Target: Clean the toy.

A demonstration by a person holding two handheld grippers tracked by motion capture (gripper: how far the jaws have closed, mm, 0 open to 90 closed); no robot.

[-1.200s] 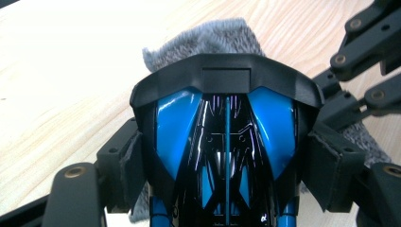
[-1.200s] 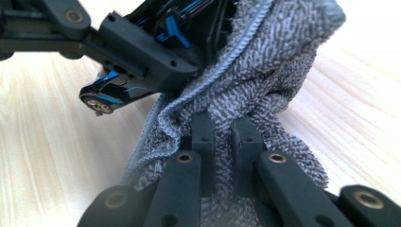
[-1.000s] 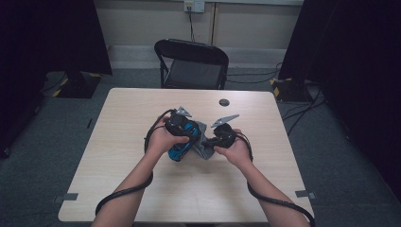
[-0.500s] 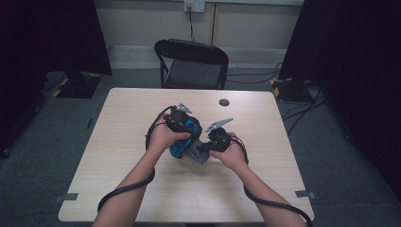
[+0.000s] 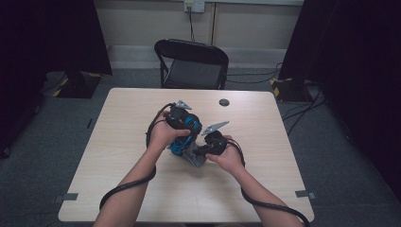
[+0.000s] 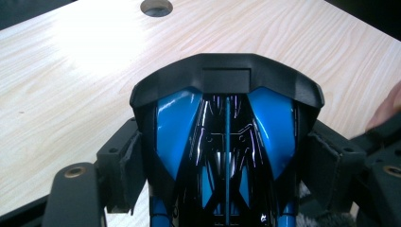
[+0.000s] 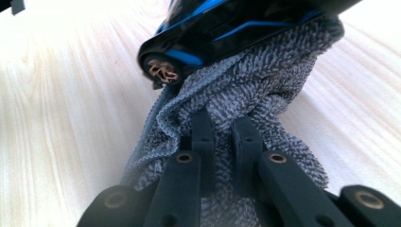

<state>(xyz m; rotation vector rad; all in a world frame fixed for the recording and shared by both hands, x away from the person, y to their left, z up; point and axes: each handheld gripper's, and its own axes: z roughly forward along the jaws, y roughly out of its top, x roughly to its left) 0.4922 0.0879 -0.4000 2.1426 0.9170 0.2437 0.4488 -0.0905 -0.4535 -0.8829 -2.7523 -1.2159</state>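
Centre of the table: my left gripper clamps wide around the blue-and-black helmet, while my right gripper, pinched tight on the grey cloth, presses it under the shell. Wiping underway; next, I'd judge, drag cloth along the surface.

Bare recording lab, black curtains, lone table, folding chair, wall socket, floor cables

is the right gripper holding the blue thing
No, the right gripper is shut on the grey cloth; the blue thing sits between the left gripper's jaws.
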